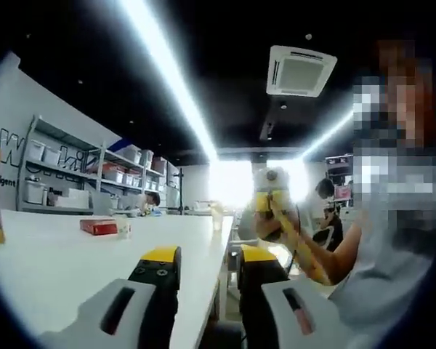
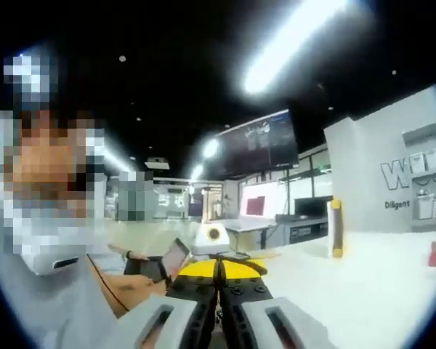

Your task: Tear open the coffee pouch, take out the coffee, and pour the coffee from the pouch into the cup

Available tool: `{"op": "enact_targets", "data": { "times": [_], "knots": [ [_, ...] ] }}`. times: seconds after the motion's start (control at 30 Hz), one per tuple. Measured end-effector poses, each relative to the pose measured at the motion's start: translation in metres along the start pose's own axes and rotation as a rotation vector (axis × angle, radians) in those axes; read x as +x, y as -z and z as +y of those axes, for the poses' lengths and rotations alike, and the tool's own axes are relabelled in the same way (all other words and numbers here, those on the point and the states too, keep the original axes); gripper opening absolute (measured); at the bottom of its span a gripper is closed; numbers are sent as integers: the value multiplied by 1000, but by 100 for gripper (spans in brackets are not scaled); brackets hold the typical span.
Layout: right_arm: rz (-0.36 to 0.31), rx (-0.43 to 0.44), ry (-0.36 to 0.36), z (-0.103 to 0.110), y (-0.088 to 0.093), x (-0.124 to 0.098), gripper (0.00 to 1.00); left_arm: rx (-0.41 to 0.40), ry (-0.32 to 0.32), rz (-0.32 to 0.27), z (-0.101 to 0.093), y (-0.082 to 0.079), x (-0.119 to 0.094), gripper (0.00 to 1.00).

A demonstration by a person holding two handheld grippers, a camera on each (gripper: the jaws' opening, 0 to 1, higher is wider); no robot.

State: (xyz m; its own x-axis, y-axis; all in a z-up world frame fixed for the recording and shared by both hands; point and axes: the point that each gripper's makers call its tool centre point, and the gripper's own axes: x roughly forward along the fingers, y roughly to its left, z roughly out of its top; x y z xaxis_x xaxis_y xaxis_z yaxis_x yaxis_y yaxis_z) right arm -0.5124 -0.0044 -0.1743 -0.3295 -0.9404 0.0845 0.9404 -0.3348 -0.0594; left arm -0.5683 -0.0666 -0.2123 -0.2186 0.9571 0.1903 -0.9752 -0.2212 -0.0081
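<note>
White tabletop [image 1: 65, 254] carries a red box [image 1: 98, 227], perhaps the coffee, near its far edge; left gripper [image 1: 207, 265] gapes ready, right gripper [image 2: 219, 267] pinched empty.

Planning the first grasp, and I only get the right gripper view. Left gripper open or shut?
Observer: Open. The left gripper shows a clear gap between its jaws, with nothing in it.
Operator: Cup anywhere?
Observer: What looks like a small white cup stands on the white table, well ahead of that gripper.
Operator: Anything beside it?
Observer: A red box lies close by, on the cup's left in the left gripper view. I cannot tell whether they touch.
</note>
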Motion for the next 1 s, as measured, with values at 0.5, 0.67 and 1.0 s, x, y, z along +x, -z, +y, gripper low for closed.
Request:
{"op": "enact_targets", "data": {
  "times": [0.5, 0.67, 1.0],
  "knots": [
    [-58, 44, -34, 2, -7, -8, 1, 8, -20, 8, 5, 2, 0, 30],
    [-1, 15, 124, -43, 13, -17, 1, 6, -23, 7, 5, 3, 2, 30],
    [-47, 50, -8, 1, 9, -6, 1, 6, -30, 11, 8, 6, 3, 29]
  ]
}}
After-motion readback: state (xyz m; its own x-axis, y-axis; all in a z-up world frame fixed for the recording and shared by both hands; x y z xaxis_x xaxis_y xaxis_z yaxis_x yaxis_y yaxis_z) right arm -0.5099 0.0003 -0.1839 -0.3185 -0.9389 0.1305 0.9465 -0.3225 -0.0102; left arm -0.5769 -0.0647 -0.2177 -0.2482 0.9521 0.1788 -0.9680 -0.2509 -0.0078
